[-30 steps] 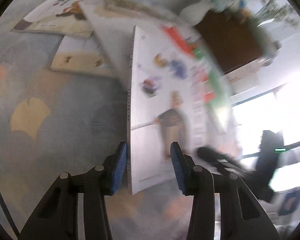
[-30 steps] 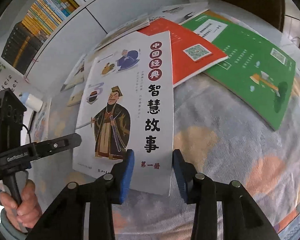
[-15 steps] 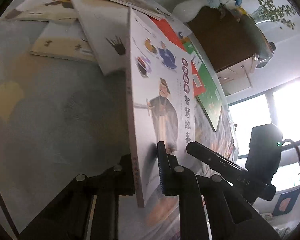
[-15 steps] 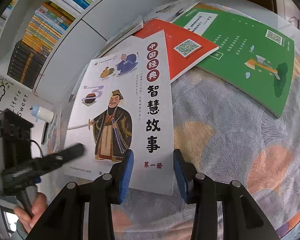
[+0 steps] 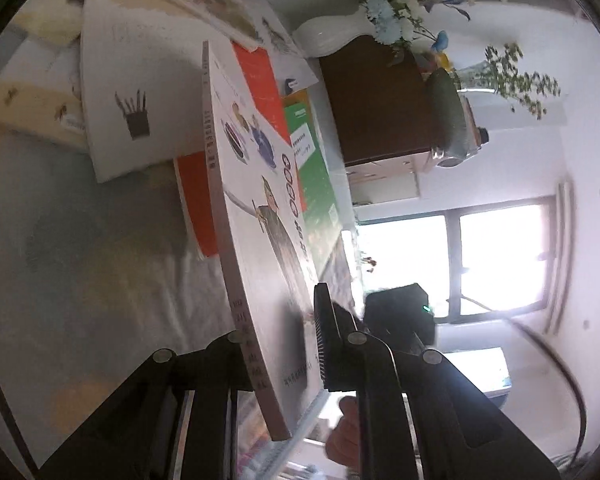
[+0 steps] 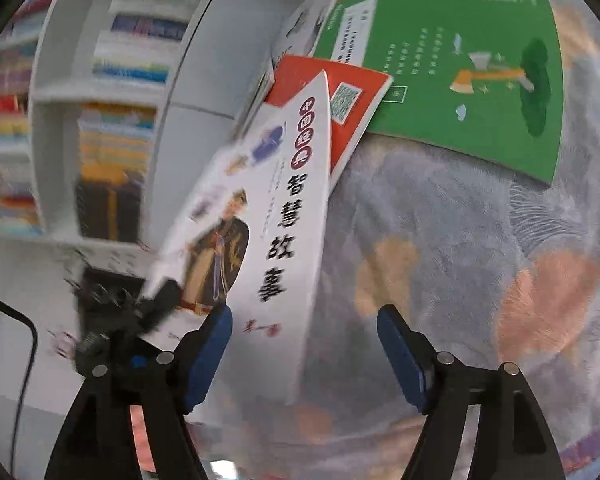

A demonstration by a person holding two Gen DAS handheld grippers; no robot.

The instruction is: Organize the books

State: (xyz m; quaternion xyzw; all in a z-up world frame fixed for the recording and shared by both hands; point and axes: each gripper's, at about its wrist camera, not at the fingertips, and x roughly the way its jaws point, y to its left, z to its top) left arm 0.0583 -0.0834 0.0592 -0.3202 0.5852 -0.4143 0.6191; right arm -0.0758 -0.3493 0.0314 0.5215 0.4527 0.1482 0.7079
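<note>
We're looking along our left gripper (image 5: 288,356) and it's clamped tight on the lower edge of the white storybook (image 5: 256,216), one pad on the grey spine side, the ribbed pad (image 5: 323,340) pressed to the glossy cover; the book stands up on edge, running from the jaws toward twelve o'clock, lifted off the blanket (image 5: 80,240). From our right wrist view the right gripper (image 6: 304,344) has its jaws opening: the blue pads (image 6: 210,352) stand wide, and the book's lower corner sits between them, close by the left pad at nine o'clock, well apart from the other at three o'clock, neither pressing on it. Both grippers point forward and somewhat downward, and the left one shows up blurred at eight o'clock in the right view, biting the book's bottom corner. The cover is smooth and white, with a robed figure and bold black characters down its side. Behind it, toward one o'clock, a thin red book (image 6: 352,112) lies flat, overlapping a green book (image 6: 460,60) with an axe picture. The blanket is fuzzy, grey-blue with soft peach and tan patches. At ten o'clock a white bookshelf (image 6: 112,92) holds rows of colourful spines, blurred.
</note>
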